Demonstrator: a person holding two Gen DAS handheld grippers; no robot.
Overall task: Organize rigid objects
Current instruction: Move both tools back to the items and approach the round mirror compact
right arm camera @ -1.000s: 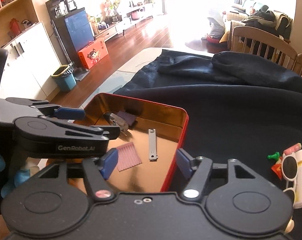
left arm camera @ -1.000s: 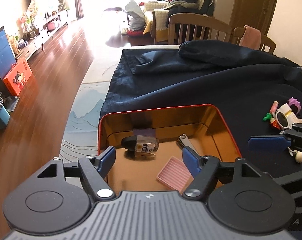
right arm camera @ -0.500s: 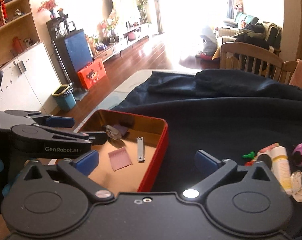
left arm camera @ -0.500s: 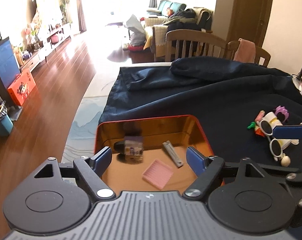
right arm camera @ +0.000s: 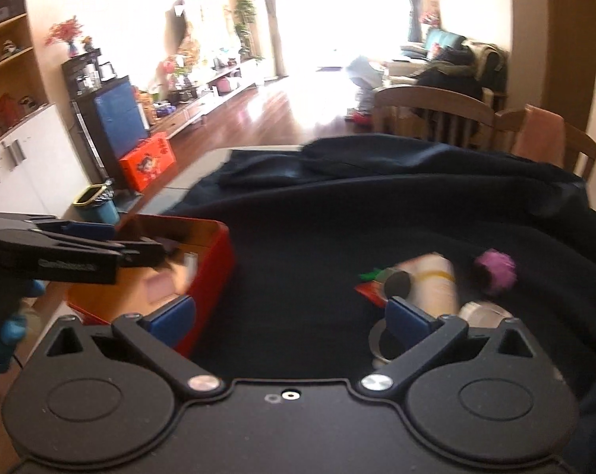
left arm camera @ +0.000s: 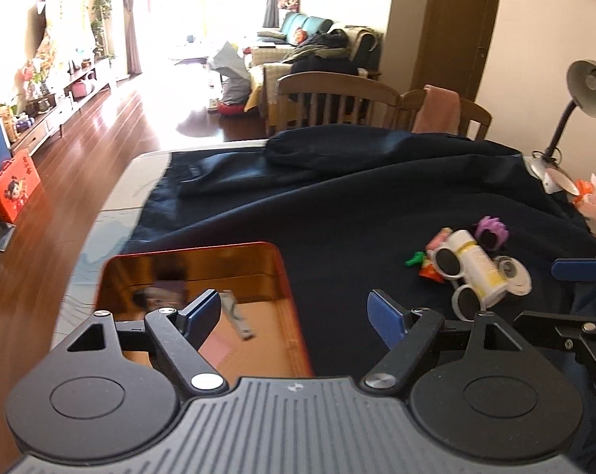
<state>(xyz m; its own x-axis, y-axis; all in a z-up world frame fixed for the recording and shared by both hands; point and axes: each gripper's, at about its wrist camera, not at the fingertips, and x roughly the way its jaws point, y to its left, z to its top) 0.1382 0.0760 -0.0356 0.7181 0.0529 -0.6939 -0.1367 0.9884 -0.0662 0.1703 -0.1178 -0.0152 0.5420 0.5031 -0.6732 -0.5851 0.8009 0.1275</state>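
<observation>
A red tin (left arm camera: 286, 276) with a gold inside sits on the dark cloth at the left; it also shows in the right wrist view (right arm camera: 222, 252). In it lie a nail clipper (left arm camera: 236, 316), a pink card (left arm camera: 219, 349) and a small dark bottle (left arm camera: 147, 296). A pile of small items lies to the right: a white bottle (left arm camera: 475, 264), white sunglasses (left arm camera: 452, 272), a purple toy (left arm camera: 493, 231), a green pin (left arm camera: 414, 257). My left gripper (left arm camera: 296, 314) is open and empty above the tin's right edge. My right gripper (right arm camera: 290, 314) is open and empty, left of the pile (right arm camera: 432, 276).
A dark blue cloth (left arm camera: 357, 197) covers the table, bunched up at the far side. Wooden chairs (left arm camera: 329, 94) stand behind it. A grey desk lamp (left arm camera: 586, 91) stands at the far right. The table's left edge drops to a wooden floor (left arm camera: 61, 181).
Both grippers have swung right, away from the tin and toward the pile of small items. Both sets of jaws have opened wider. The tin's contents have not moved.
</observation>
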